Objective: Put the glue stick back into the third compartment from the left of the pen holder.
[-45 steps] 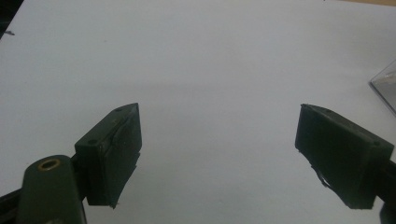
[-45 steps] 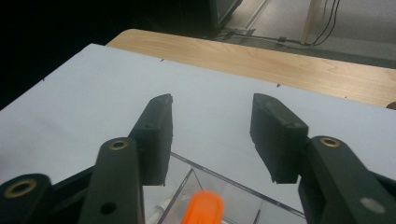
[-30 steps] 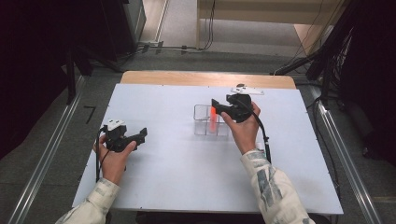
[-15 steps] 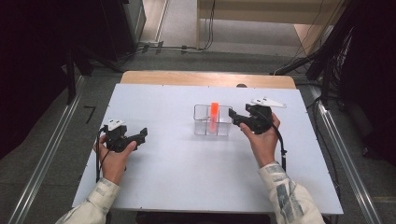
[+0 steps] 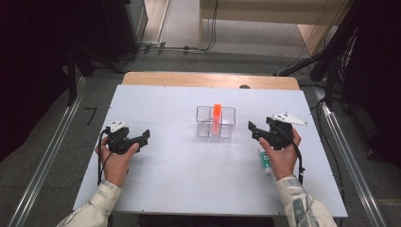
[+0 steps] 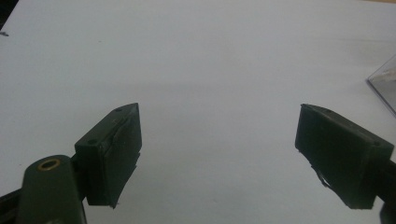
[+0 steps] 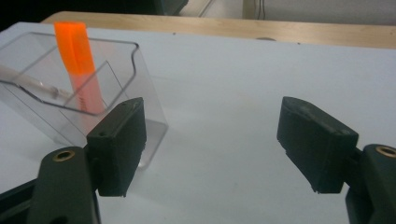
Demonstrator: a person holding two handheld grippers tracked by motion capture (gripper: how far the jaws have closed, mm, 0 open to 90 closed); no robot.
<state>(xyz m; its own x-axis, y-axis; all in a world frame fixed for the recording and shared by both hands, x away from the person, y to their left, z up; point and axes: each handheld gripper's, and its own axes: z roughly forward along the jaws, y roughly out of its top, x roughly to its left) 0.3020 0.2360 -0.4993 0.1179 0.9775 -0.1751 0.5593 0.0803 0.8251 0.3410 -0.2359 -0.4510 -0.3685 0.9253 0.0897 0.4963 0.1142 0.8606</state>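
My right gripper (image 5: 253,129) hangs over the white table (image 5: 189,175), just to the right of the clear holder (image 5: 216,122) and apart from it. Its jaws have just been opening and now stand wide with nothing between them; in the right gripper view (image 7: 212,144) only bare tabletop shows in the gap, and the holder (image 7: 79,84) sits off beside one jaw, close but not touching that I can tell. The orange marker (image 5: 217,115) stands upright in the holder, about in its middle compartment, its top rising above the rim; from my right gripper view the marker (image 7: 77,60) leans a little against the clear wall, with a thin pale stick lying in the compartment beside it. Under my right hand (image 5: 279,158) a small white and green tube (image 5: 265,161) lies on the table, partly hidden by the hand. My left gripper (image 5: 144,136) sits at the left of the table, well apart from the holder, and its jaws are spread too, empty, with only white surface between them in the left gripper view (image 6: 219,158).
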